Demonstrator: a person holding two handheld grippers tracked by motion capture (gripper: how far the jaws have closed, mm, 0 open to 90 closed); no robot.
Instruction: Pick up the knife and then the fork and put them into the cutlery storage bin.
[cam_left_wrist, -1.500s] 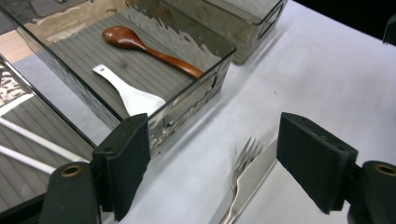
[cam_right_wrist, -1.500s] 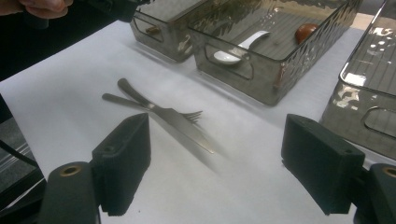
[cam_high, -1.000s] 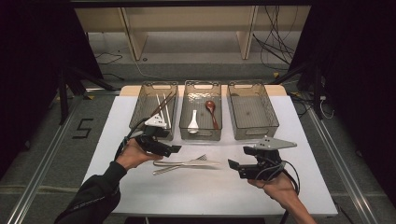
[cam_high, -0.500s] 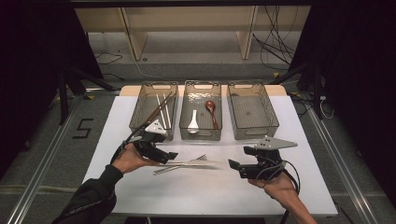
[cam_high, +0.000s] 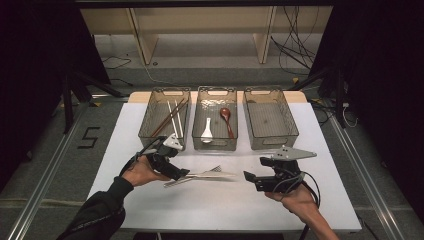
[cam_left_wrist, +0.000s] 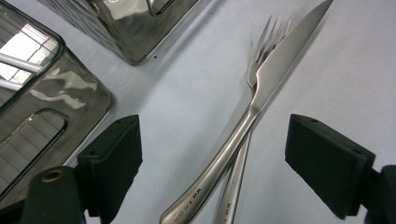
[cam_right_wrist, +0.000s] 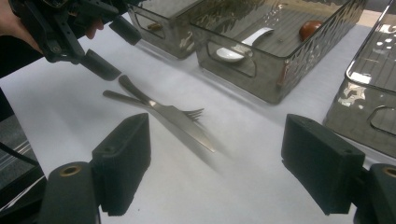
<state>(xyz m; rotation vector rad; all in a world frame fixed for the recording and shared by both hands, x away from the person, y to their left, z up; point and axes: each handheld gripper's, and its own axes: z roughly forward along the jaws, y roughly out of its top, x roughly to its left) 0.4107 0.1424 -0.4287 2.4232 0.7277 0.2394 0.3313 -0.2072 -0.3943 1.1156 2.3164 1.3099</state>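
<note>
A steel knife (cam_high: 210, 174) lies crossed over a steel fork (cam_high: 200, 171) on the white table (cam_high: 215, 210), in front of the trays. In the left gripper view the knife (cam_left_wrist: 280, 60) rests on the fork (cam_left_wrist: 268, 35), and both handles run back between the jaws. My left gripper (cam_high: 181, 173) (cam_left_wrist: 212, 149) is open, low over the handle ends and not closed on them. My right gripper (cam_high: 248, 179) (cam_right_wrist: 215, 154) is open and empty, just right of the knife tip. From it I see the knife (cam_right_wrist: 180, 119), the fork (cam_right_wrist: 192, 113) and the left gripper (cam_right_wrist: 100, 63).
Three clear trays stand in a row behind. The left tray (cam_high: 150, 131) holds chopsticks (cam_high: 170, 116). The middle tray (cam_high: 216, 145) holds a white spoon (cam_high: 207, 131) and a brown spoon (cam_high: 226, 116). The right tray (cam_high: 270, 120) holds nothing. Table edges lie near both hands.
My left gripper has come down and toward the person from the left tray's front to the handle ends of the knife and fork. The right gripper has stayed put.
</note>
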